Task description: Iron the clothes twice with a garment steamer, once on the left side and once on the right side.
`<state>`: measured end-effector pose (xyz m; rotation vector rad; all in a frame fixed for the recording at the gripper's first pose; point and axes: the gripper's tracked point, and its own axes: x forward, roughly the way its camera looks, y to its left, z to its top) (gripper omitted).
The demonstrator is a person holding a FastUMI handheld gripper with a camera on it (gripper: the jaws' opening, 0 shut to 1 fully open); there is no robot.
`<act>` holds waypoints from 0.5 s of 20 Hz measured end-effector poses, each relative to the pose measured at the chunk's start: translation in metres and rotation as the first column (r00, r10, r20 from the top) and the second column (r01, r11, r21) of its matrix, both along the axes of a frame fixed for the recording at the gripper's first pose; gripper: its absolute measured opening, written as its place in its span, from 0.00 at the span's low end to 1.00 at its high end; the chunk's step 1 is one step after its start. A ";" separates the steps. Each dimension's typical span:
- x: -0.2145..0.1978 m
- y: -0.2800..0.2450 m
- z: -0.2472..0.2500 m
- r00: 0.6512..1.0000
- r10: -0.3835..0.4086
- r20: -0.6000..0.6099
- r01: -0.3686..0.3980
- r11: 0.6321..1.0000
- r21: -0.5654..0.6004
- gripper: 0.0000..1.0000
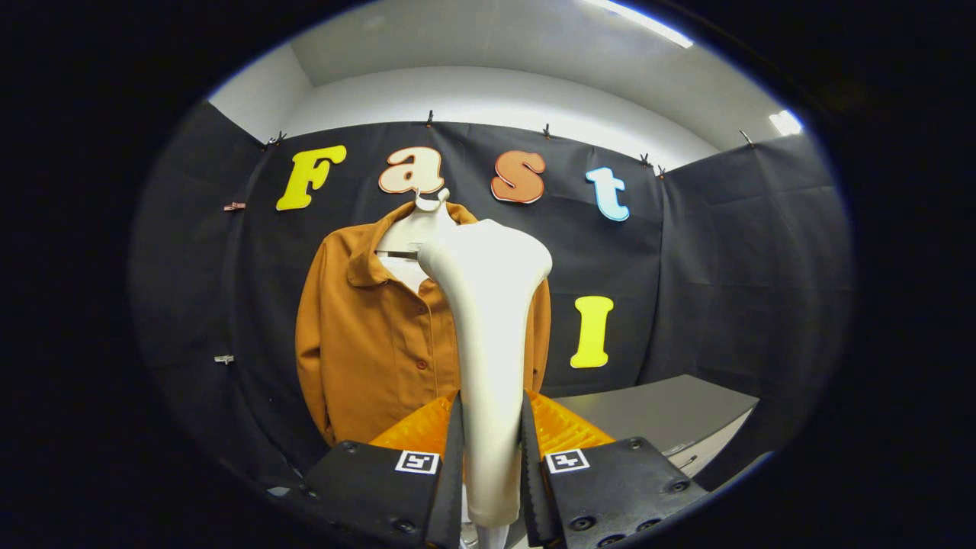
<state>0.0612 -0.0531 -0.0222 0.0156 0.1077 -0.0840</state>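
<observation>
The gripper [492, 450] is clamped on the handle of the garment steamer [488, 320]. Both fingers [455, 473] press against the handle, one on each side, with the handle filling the gap between them. Each finger block carries a small square marker [417, 461] on its upper face.

The steamer stands upright in the grasp. Its handle rises from between the fingers and widens into a broad, rounded head above them. The head leans slightly to one side. The steamer body is off-white and smooth.

Beyond the steamer hangs the shirt [374, 343], a brown, collared, long-sleeved garment with a row of buttons down the front. It hangs on a white hanger [415, 229], whose hook shows above the collar. The front of the shirt faces the gripper. The steamer covers part of the shirt's front and one shoulder; the other sleeve hangs straight down in plain sight. Whether the steamer head touches the fabric cannot be told.

Off to the side, beyond the fingers, stands a grey table [671, 415] with a flat top. Behind the shirt, black cloth [732, 252] forms the booth wall, pinned by small clips along its upper edge. Above it is a white wall with a ceiling light [640, 21].
</observation>
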 end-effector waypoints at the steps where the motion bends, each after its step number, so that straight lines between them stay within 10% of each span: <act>1: 0.001 0.000 -0.001 1.000 0.001 -0.003 -0.001 1.000 0.003 0.36; 10: 0.003 0.000 0.000 1.000 -0.001 -0.003 0.001 1.000 0.013 0.36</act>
